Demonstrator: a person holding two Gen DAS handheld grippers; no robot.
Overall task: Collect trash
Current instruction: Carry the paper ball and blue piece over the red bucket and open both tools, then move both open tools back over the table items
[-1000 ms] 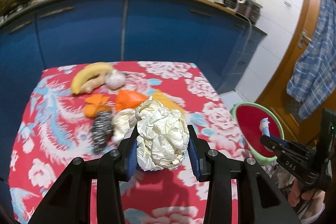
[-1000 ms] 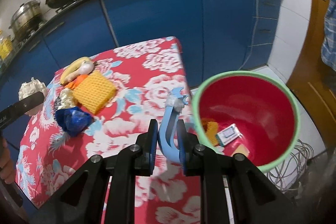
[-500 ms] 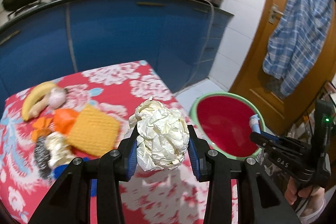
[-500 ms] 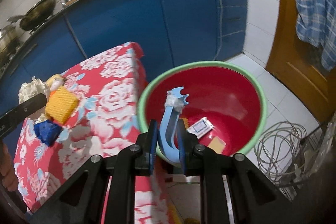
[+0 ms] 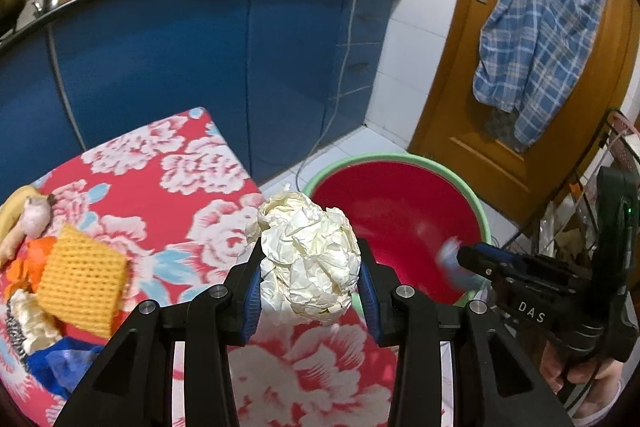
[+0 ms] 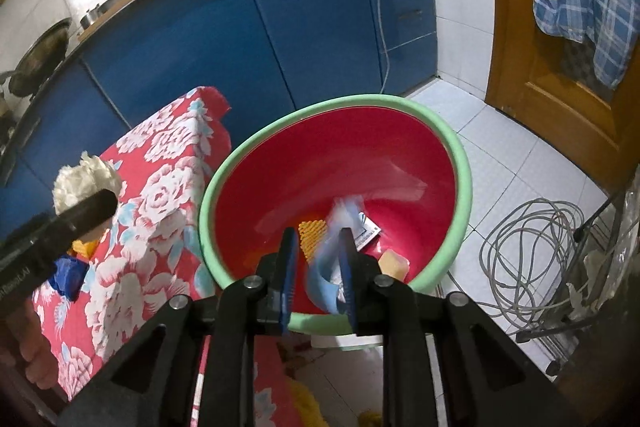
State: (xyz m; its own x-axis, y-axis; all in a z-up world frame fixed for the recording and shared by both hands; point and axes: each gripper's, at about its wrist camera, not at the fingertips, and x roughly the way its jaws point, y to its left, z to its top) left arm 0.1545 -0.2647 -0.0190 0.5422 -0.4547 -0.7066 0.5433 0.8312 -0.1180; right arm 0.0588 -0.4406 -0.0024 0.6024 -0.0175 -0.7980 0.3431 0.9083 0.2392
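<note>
My left gripper (image 5: 308, 267) is shut on a crumpled ball of cream paper (image 5: 308, 255), held above the right edge of the red floral table (image 5: 160, 183). The red basin with a green rim (image 6: 460, 163) stands on the floor to the table's right; it also shows in the left wrist view (image 5: 478, 211). My right gripper (image 6: 318, 247) is over the basin with its jaws apart. A light blue plastic piece (image 6: 324, 279), blurred, is loose between the jaws. The basin holds a yellow waffle scrap (image 6: 312, 231), a small card and a yellow block.
A yellow waffle sponge (image 5: 82, 279), orange peel, a banana, a steel scourer and a blue wrapper (image 5: 60, 367) lie on the table's left. Blue cabinets (image 5: 200, 67) stand behind. A coiled grey cable (image 6: 536, 259) and a wire rack are on the floor at right.
My right gripper moved over the basin and opened; the blue plastic piece has come loose. My left gripper carried the paper ball rightward, toward the basin.
</note>
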